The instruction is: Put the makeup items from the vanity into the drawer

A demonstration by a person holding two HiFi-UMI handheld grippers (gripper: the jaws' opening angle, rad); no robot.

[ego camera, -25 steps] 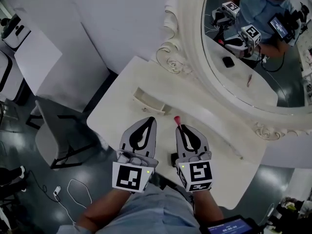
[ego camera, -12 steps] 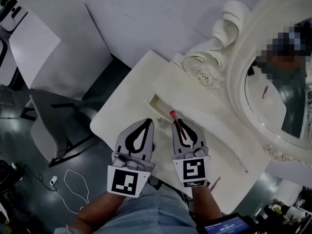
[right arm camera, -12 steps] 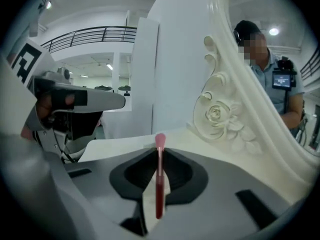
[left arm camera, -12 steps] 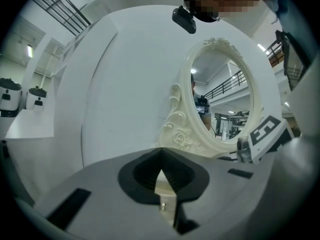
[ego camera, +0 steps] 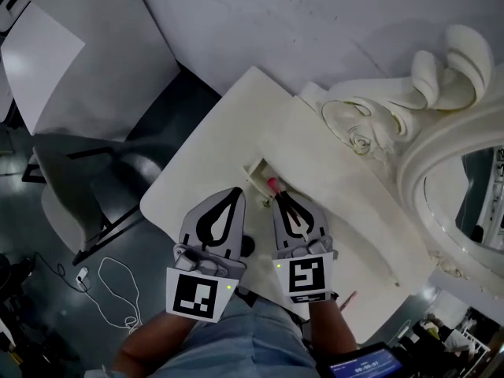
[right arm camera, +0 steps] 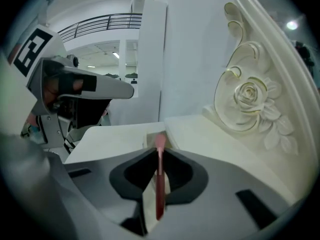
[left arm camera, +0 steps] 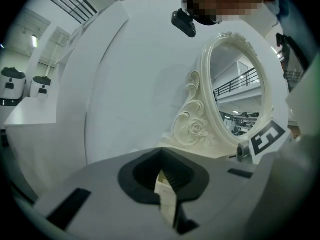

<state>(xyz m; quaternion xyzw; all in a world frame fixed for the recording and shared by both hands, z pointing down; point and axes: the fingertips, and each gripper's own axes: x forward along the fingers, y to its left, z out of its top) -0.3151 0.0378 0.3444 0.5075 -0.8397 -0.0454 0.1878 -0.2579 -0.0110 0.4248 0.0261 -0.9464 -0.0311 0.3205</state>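
Now the right gripper (ego camera: pixel 277 197) is clamped on a slim red makeup stick with a pink tip (ego camera: pixel 272 184). That tip hangs over the small open cream drawer (ego camera: pixel 253 169) at twelve o'clock. The left gripper (ego camera: pixel 239 193), at nine o'clock, is closed and empty. The drop is left to do.

A white wall panel (ego camera: pixel 315 22) is standing beyond the jaws, behind the cream surface (ego camera: pixel 205 156). Right of the jaws, a carved mirror frame (ego camera: pixel 441 69) is curling upward. Left of them, a grey chair (ego camera: pixel 67 211) is sitting on dark floor (ego camera: pixel 24 305) that is reflecting light, and a white cable (ego camera: pixel 82 274) is lying nearby.
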